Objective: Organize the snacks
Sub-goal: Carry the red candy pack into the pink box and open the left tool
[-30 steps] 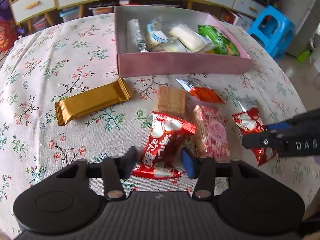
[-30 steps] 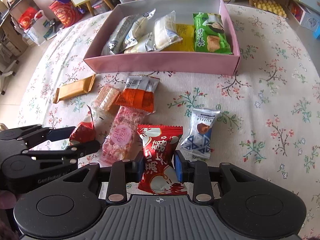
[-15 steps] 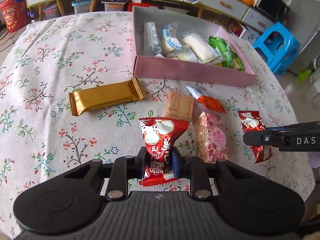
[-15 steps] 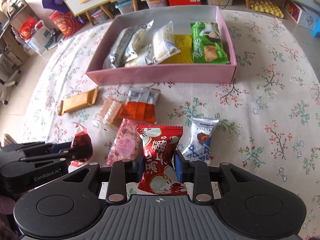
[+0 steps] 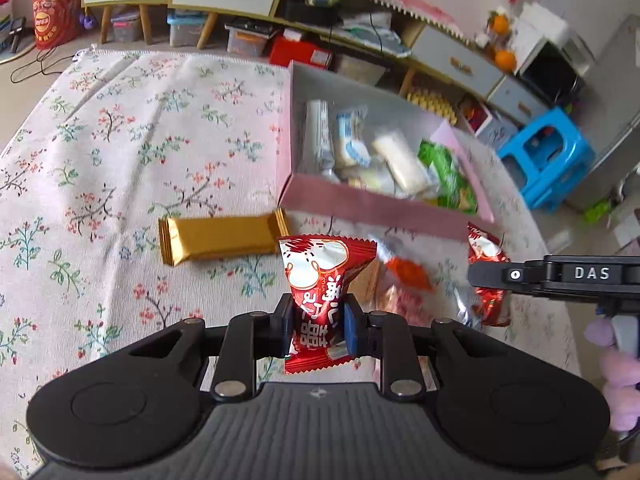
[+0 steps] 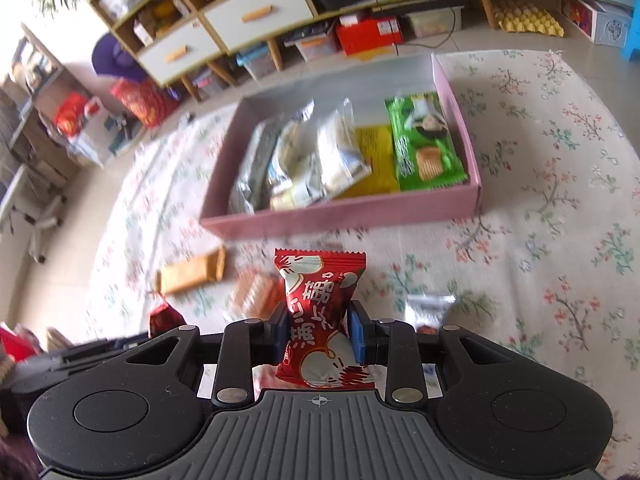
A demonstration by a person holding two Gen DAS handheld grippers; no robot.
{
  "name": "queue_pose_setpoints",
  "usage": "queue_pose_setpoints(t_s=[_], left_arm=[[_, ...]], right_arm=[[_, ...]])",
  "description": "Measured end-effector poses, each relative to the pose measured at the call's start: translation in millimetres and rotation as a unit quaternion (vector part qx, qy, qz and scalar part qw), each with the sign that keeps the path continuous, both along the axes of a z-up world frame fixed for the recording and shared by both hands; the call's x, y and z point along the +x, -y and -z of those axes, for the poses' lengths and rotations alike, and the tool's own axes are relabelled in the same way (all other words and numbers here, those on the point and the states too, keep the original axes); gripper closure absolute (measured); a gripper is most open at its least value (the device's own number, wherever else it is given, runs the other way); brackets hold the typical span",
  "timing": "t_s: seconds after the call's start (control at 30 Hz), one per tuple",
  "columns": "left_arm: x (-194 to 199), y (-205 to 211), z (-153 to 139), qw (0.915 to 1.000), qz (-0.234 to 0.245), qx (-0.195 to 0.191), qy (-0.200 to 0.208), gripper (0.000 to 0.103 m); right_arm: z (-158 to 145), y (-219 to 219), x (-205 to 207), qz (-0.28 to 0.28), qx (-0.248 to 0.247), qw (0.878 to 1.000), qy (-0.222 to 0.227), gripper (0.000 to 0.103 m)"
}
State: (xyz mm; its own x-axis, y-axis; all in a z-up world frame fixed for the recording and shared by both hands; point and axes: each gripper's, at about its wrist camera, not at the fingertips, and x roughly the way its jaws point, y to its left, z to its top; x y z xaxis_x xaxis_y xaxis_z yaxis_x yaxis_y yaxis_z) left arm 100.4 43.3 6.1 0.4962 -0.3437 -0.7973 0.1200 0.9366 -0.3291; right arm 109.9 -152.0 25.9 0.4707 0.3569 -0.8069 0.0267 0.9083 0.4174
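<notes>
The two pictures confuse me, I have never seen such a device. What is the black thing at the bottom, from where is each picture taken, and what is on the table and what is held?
The black thing is a hand-held gripper with two fingers; a person carries one in each hand, and there is no robot. Each picture comes from a wide-angle camera on one gripper, looking forward along its fingers. In the left view, the left gripper is shut on a red foil snack packet with white print. In the right view, the right gripper is shut on a second red packet of the same kind. Ahead, on the flowered tablecloth, stands an open pink cardboard box already holding wrapped snacks. A gold foil bar and several other small packets lie loose in front of it.
</notes>
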Motion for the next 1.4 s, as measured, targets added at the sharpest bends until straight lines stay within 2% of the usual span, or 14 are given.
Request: queue_pose_setpoints(t_s=[0.2, 0.37, 0.47, 0.7, 0.87, 1.0, 1.1, 1.27, 1.4], left_arm=[[8.9, -5.3, -2.5, 0.9997, -0.016, -0.016, 0.013, 0.081], [16.9, -2.8, -4.1, 0.9995, -0.013, 0.0, 0.028, 0.081], [22.5, -1.8, -5.7, 0.9993, -0.02, -0.004, 0.033, 0.081], [51.7, 14.9, -16.5, 0.9986, -0.012, -0.003, 0.052, 0.081], [79.8, 35.1, -15.9, 0.997, -0.014, -0.048, 0.059, 0.081], [88.3, 46.5, -3.7, 0.9936, -0.013, -0.087, 0.07, 0.081], [100.1, 59.4, 4.5, 0.9959, -0.012, -0.063, 0.063, 0.081], [115.2, 73.1, 17.6, 0.9953, -0.007, -0.068, 0.068, 0.081], [121.2, 77.2, 24.0, 0.9965, -0.019, -0.045, 0.067, 0.081]], right_arm=[[1.8, 0.5, 15.5, 0.012, 0.028, 0.999, 0.027, 0.074], [7.7, 9.9, 31.1, 0.031, 0.041, 0.998, 0.042, 0.074], [12.4, 19.3, 39.2, 0.046, 0.051, 0.996, 0.049, 0.074], [18.2, 41.8, 64.2, 0.082, 0.11, 0.99, 0.034, 0.074], [11.8, 47.1, 97.2, 0.1, 0.098, 0.988, 0.064, 0.074], [23.7, 50.6, 108.8, 0.109, 0.111, 0.984, 0.081, 0.074], [35.4, 54.3, 118.4, 0.119, 0.099, 0.986, 0.063, 0.074], [43.6, 61.7, 128.7, 0.133, 0.091, 0.984, 0.07, 0.074], [48.9, 66.5, 133.1, 0.136, 0.097, 0.983, 0.077, 0.074]])
